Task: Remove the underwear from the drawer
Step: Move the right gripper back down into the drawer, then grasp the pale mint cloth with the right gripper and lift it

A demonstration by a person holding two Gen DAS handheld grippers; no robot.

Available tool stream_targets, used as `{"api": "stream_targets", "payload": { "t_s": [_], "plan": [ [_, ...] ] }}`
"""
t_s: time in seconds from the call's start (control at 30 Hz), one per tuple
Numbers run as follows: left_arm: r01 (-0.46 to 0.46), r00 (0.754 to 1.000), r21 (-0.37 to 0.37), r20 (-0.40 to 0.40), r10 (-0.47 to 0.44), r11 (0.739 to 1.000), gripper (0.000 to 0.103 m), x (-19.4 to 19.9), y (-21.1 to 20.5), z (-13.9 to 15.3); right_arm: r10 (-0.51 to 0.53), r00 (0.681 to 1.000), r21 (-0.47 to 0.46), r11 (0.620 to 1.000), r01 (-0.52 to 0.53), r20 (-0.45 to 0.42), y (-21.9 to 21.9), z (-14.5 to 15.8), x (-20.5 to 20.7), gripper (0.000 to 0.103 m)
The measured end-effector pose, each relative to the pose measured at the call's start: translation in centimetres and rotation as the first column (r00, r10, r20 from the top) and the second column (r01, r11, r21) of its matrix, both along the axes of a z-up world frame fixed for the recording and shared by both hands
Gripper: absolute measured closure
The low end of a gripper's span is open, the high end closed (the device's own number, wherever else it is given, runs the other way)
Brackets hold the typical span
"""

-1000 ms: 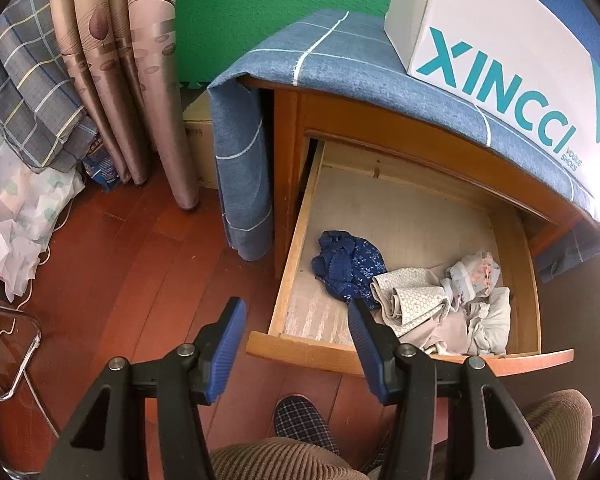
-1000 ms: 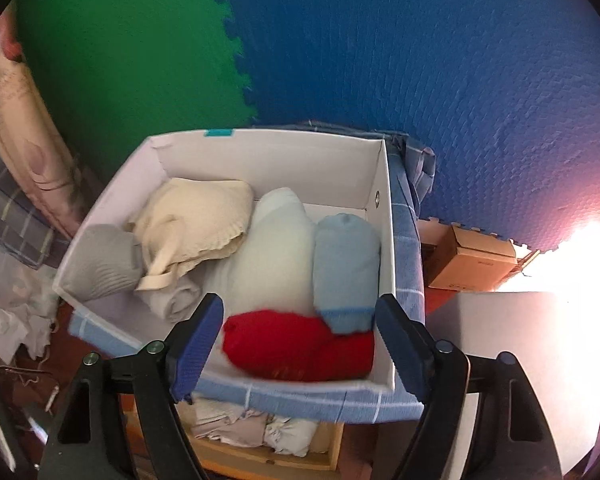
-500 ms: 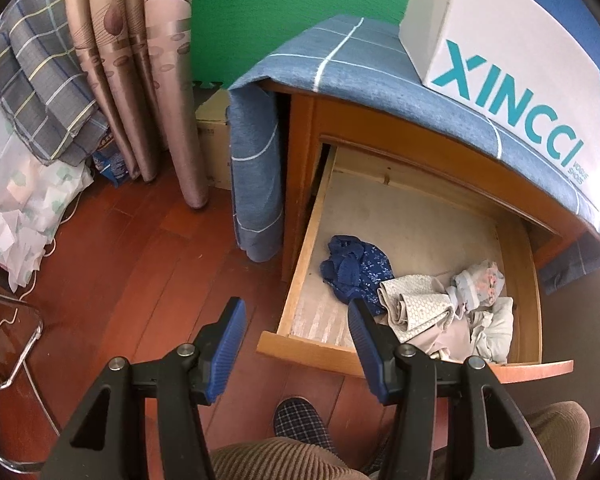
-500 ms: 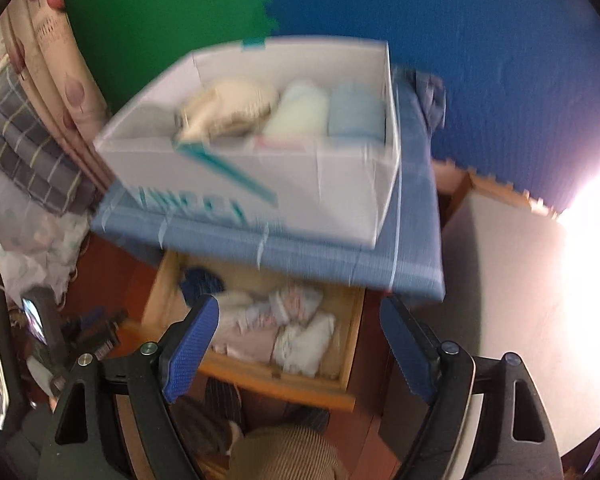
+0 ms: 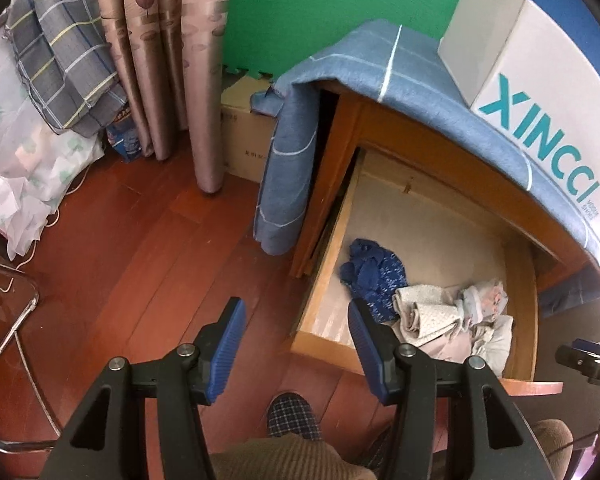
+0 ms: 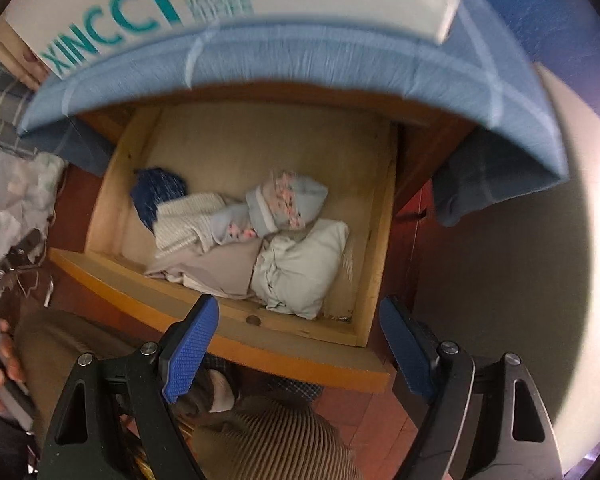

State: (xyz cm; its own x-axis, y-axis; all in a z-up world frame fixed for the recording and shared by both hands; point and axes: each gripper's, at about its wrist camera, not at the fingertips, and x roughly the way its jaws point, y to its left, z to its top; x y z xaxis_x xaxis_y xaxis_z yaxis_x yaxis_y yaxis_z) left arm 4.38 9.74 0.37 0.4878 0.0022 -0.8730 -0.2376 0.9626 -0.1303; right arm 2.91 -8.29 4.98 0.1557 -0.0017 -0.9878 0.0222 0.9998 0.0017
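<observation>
The wooden drawer stands pulled open and also shows in the left wrist view. It holds a heap of underwear: a dark blue piece at the left, a cream patterned piece, a light blue flowered piece, a beige piece and a pale mint piece. My right gripper is open and empty above the drawer's front edge. My left gripper is open and empty, above the floor left of the drawer's front corner.
A white XINCCI box stands on the blue cloth covering the cabinet top. Curtains, a cardboard box and bedding lie left on the wooden floor. My knees and slipper are below the grippers.
The right gripper has swung down from the white box on top to above the open drawer. The left gripper has drifted left and back, away from the drawer.
</observation>
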Motion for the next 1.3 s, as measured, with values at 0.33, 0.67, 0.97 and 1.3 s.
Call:
{"api": "stream_targets", "payload": {
  "t_s": [0.33,0.67,0.97,1.3],
  "plan": [
    [0.1,0.994,0.026,-0.041,-0.099,0.995,0.049,0.6,0.0,-0.4,0.055,0.991,0.004,0.999,-0.055,-0.126,0.2,-5.4,2.5,0.023],
    [0.222,0.974,0.045,-0.052,-0.219,0.974,0.049,0.7,0.0,-0.9,0.117,0.966,-0.002,0.993,-0.121,-0.231,0.0,-9.5,4.2,0.023],
    [0.287,0.957,0.049,-0.065,-0.284,0.957,0.049,0.5,-0.8,-1.3,0.198,0.937,-0.05,0.974,-0.221,-0.286,1.2,-11.6,5.3,0.023],
    [0.32,0.945,0.057,-0.082,-0.315,0.946,0.049,0.5,-1.3,-1.6,0.235,0.91,-0.056,0.961,-0.269,-0.341,2.1,-14.3,6.9,0.023]
  ]
}}
